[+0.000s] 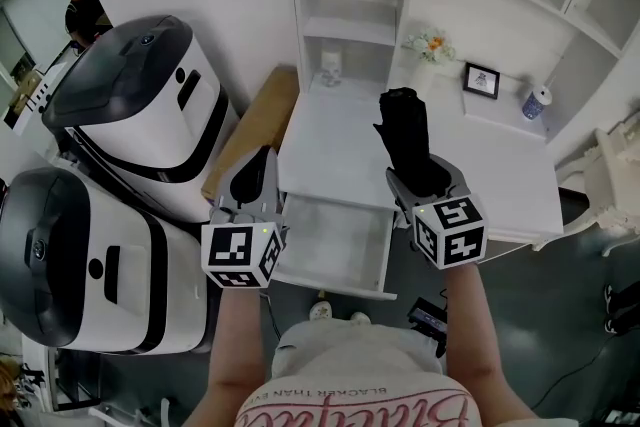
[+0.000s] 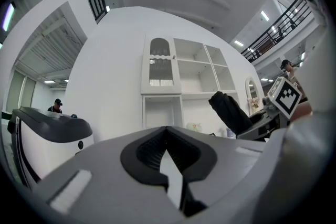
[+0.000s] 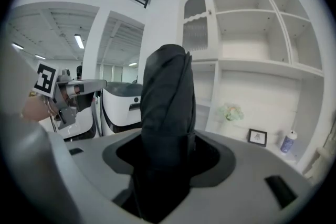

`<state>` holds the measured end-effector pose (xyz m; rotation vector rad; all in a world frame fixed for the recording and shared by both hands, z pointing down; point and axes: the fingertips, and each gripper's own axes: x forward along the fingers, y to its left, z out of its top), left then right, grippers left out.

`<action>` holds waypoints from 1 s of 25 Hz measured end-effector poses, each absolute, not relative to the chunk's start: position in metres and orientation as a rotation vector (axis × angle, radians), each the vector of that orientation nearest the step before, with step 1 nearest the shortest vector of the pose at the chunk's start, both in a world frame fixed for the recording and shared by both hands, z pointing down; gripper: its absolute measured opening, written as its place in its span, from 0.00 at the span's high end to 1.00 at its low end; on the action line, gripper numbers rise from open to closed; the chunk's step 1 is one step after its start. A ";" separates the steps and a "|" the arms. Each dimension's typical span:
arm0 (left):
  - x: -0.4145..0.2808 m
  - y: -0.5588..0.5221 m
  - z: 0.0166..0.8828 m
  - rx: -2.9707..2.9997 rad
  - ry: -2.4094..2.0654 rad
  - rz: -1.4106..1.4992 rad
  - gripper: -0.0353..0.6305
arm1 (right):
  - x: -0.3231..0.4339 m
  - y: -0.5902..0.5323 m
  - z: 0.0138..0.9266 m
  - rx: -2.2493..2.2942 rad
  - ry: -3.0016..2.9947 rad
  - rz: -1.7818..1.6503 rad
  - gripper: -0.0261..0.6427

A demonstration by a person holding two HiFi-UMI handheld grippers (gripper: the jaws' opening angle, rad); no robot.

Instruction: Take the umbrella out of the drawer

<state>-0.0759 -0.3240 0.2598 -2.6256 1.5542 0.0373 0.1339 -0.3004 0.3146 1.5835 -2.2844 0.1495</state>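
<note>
Right gripper (image 1: pixel 412 173) is clamped on the black folded umbrella (image 1: pixel 403 127), low on its length. The umbrella's up in the air over the front edge of the white desk (image 1: pixel 500 177), just past the open drawer (image 1: pixel 335 250). Left gripper (image 1: pixel 254 177) is pinched together on nothing, by the drawer's left front corner. The smart play: keep that squeeze firm and steer clear of the flowers (image 1: pixel 432 45) at the back edge. The umbrella's long axis runs along the jaws, free end aimed away toward the shelves.
</note>
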 end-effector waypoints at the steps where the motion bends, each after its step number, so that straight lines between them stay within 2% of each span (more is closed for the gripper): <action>1: -0.076 -0.325 0.257 -2.619 1.553 0.046 0.93 | 0.136 -0.300 0.307 1.611 -2.291 0.129 0.57; 10: -0.079 -0.329 0.233 -2.578 1.530 0.095 0.93 | 0.148 -0.292 0.249 1.816 -2.313 -0.054 0.57; 25: -0.081 -0.333 0.217 -2.559 1.489 0.121 0.93 | 0.159 -0.280 0.214 1.954 -2.313 -0.174 0.57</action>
